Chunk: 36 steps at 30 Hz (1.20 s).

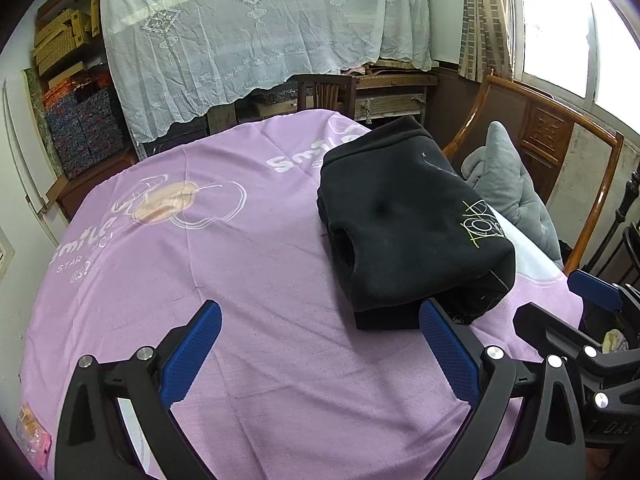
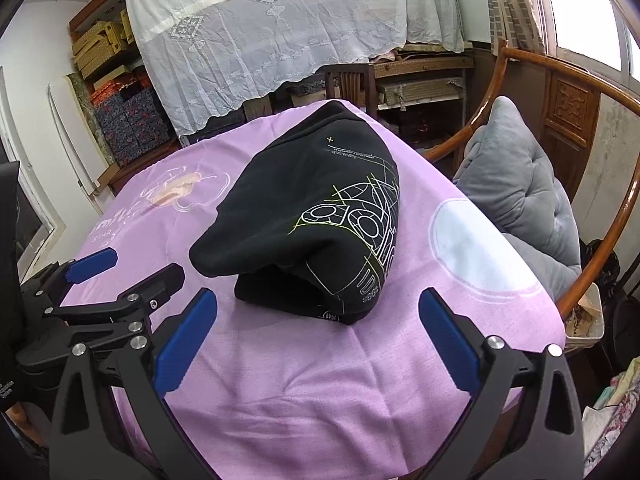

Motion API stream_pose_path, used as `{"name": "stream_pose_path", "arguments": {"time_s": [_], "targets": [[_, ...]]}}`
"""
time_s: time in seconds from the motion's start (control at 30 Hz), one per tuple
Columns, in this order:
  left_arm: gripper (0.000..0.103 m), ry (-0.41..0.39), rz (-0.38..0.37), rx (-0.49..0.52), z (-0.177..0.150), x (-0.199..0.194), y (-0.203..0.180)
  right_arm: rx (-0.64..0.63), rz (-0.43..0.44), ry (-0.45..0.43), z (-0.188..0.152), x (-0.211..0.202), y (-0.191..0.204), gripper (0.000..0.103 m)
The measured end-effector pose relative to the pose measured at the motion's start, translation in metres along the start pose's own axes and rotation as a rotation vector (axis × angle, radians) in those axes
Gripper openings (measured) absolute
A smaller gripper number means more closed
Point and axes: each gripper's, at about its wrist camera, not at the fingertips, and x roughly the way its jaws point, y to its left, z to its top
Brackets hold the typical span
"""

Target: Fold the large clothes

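A black sweatshirt (image 1: 404, 220) with a white and yellow line print lies folded in a thick bundle on the purple cloth (image 1: 224, 280) of the table. It also shows in the right wrist view (image 2: 312, 216), in the middle of the table. My left gripper (image 1: 320, 344) is open and empty, just in front of and left of the bundle. My right gripper (image 2: 318, 332) is open and empty, just in front of the bundle. The right gripper shows at the right edge of the left wrist view (image 1: 568, 304). The left gripper shows at the left of the right wrist view (image 2: 132, 268).
A wooden armchair (image 2: 500, 76) with a grey cushion (image 2: 520, 196) stands at the table's right side. A white lace cloth (image 1: 260, 28) covers furniture behind. Shelves with boxes (image 1: 72, 92) stand at the back left. Another chair (image 1: 326, 90) stands at the far edge.
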Motion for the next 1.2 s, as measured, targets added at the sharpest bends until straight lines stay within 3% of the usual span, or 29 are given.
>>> {"name": "stream_pose_path", "arguments": {"time_s": [0.4, 1.2], "targets": [[0.1, -0.063, 0.041, 0.01, 0.002, -0.026, -0.004, -0.011, 0.012, -0.075, 0.007, -0.028, 0.008, 0.098], [0.1, -0.055, 0.036, -0.009, 0.002, -0.031, -0.002, -0.009, 0.028, -0.061, 0.006, -0.028, 0.008, 0.098]]}}
